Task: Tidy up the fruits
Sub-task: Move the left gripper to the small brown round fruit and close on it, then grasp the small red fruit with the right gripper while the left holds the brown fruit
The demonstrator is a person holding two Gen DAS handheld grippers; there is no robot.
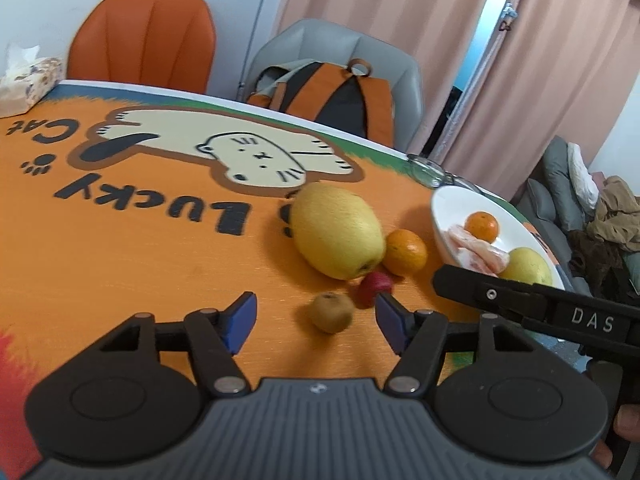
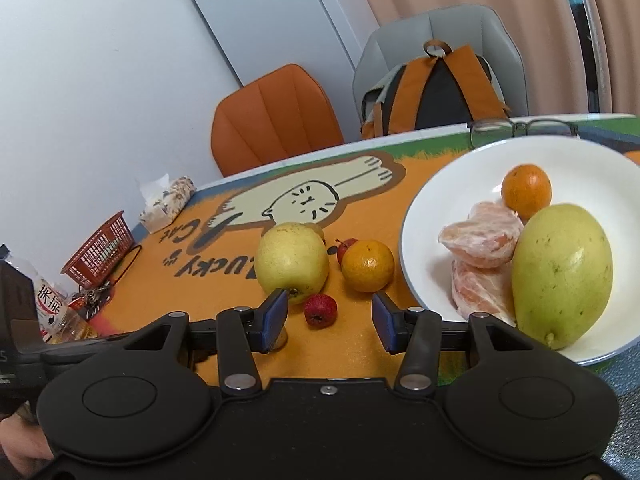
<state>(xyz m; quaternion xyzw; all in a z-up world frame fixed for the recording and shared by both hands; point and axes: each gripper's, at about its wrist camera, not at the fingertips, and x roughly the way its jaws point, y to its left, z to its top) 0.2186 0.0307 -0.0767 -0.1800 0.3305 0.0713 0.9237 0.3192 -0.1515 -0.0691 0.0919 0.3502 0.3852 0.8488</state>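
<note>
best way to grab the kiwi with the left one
Grip the kiwi across its narrow middle, coming from above and the near side with the left hand-held gripper. It lies on its side, apart from the small red fruit, already between open fingers.

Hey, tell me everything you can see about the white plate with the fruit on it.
The white plate is a round, shallow, glossy dish, ceramic by its look, with a thin bluish rim. It sits flat near the edge of the orange cat-print tablecloth, in front of a pair of glasses. On it lie a small orange, peeled citrus segments and a yellow-green pear. No gripper touches it.
</note>
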